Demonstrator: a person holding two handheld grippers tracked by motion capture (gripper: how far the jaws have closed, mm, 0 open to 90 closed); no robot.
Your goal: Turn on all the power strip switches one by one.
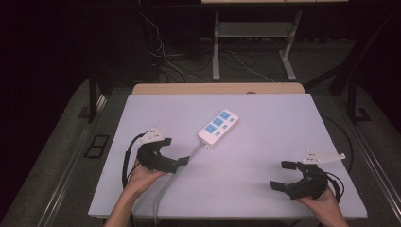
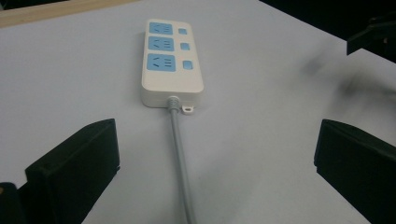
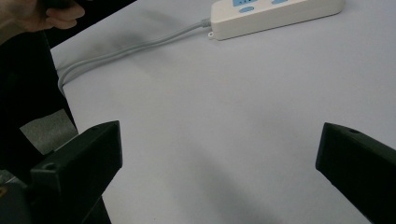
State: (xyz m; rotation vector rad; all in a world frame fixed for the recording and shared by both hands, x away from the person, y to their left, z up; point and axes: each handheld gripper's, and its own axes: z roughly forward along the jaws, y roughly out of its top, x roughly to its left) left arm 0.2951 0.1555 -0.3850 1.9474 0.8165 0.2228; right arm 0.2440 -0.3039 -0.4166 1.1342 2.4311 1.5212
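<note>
A white power strip (image 1: 218, 126) with three blue sockets lies slanted near the middle of the white table. Its grey cable (image 1: 165, 184) runs off the front edge. My left gripper (image 1: 177, 163) is open just short of the strip's cable end. In the left gripper view the cable (image 2: 180, 154) lies on the table between the wide-apart jaws of the left gripper (image 2: 217, 137), touching neither, with the strip (image 2: 171, 60) ahead. My right gripper (image 1: 283, 175) is open at the front right, empty. In the right gripper view the right gripper (image 3: 219, 140) faces bare table, with the strip (image 3: 275, 14) far off.
The white table top (image 1: 265, 142) has a wooden strip (image 1: 217, 88) along its back edge. Beyond it stand a metal desk frame (image 1: 216, 47) and loose wires on the dark floor. The left hand (image 3: 37, 14) appears at the top left of the right gripper view.
</note>
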